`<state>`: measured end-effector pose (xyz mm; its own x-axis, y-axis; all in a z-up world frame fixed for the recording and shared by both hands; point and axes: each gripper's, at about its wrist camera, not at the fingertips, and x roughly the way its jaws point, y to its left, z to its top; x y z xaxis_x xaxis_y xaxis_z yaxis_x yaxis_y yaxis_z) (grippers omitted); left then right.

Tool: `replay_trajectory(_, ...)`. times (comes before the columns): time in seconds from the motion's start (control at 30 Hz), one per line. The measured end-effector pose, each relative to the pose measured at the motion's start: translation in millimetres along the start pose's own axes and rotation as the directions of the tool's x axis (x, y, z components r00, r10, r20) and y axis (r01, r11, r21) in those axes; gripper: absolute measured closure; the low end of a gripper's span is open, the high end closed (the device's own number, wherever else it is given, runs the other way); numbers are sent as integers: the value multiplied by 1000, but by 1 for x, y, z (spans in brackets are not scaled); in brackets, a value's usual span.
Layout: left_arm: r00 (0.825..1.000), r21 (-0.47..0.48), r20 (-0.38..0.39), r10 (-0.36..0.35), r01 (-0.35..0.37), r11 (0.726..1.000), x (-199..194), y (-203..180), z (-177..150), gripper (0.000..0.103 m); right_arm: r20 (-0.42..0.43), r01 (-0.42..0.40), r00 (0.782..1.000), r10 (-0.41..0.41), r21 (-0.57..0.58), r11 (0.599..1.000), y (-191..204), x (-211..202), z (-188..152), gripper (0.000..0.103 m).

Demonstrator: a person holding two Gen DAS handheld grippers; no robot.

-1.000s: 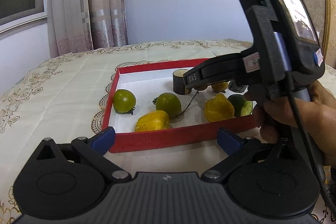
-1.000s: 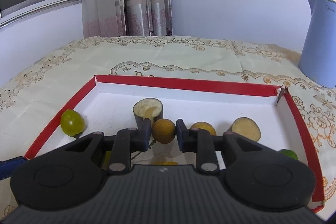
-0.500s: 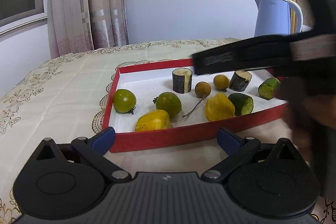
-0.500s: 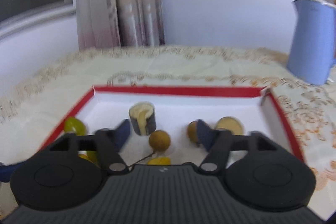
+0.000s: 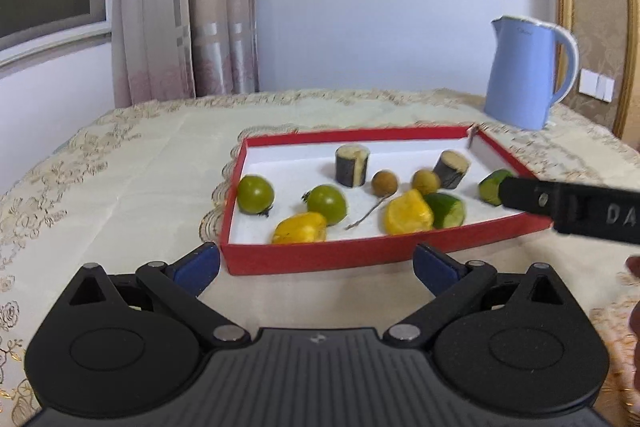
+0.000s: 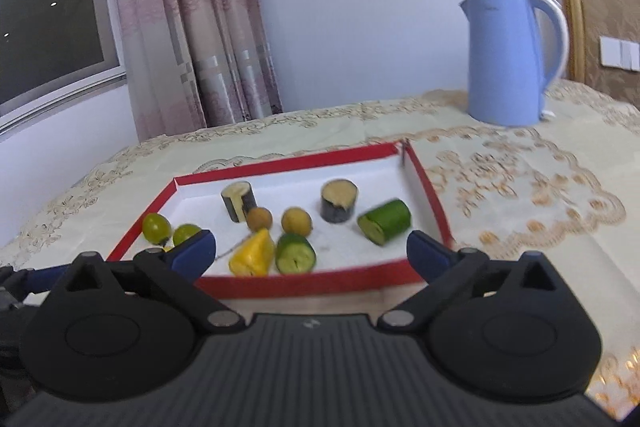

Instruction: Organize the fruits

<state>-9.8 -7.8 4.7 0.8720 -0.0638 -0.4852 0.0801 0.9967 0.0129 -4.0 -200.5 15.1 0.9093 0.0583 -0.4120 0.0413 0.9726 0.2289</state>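
A red tray [image 5: 360,253] [image 6: 304,283] with a white floor holds two green tomatoes [image 5: 256,194], yellow pieces [image 5: 408,213], green cucumber chunks [image 6: 385,222], two dark cylinders [image 5: 352,165] and two brown longans [image 5: 385,183] [image 6: 259,219]. My left gripper [image 5: 316,265] is open just before the tray's near wall, gripping nothing. My right gripper [image 6: 312,253] hangs before the tray's near edge, its jaws opening wide, with no fruit between the pads. One of its fingers [image 5: 560,205] reaches in from the right, covering part of a cucumber chunk [image 5: 490,185].
A blue kettle [image 5: 524,75] [image 6: 508,59] stands behind the tray at the back right on the embroidered tablecloth [image 5: 120,179]. Curtains and a window are at the back left. Part of a hand [image 5: 634,263] shows at the right edge.
The right gripper let go of a brown longan inside the tray, spread its jaws wide and drew back to the right. The left gripper's view pulled back a little.
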Motion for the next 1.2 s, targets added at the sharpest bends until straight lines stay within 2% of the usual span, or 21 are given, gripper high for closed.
replay_trajectory(0.1,1000,22,0,-5,5,1000,-9,-7,3,0,17,17,1000,-18,29,999,-1,-12,-6,0)
replay_trajectory(0.2,1000,16,-10,-21,21,1000,-18,-12,4,0,16,45,999,-45,11,999,6,-19,-10,0)
replay_trajectory(0.5,998,-14,6,67,-67,998,-31,-12,5,0,63,144,988,-144,14,990,19,-36,-13,0)
replay_trajectory(0.63,996,-21,6,89,-89,996,-31,-9,5,0,47,164,985,-166,34,986,14,-32,-13,0)
replay_trajectory(0.73,995,-63,25,99,-97,993,-34,-2,7,0,41,189,981,-191,40,981,11,-29,-16,0)
replay_trajectory(0.83,996,-66,25,85,-83,994,-34,-1,9,0,13,190,982,-190,20,982,12,-23,-20,0)
replay_trajectory(0.93,996,-56,23,90,-89,994,-33,-3,8,0,14,166,986,-166,11,986,18,-21,-22,0)
replay_trajectory(1.2,996,-51,19,88,-87,995,-32,-4,8,0,14,173,985,-173,14,985,19,-18,-20,0)
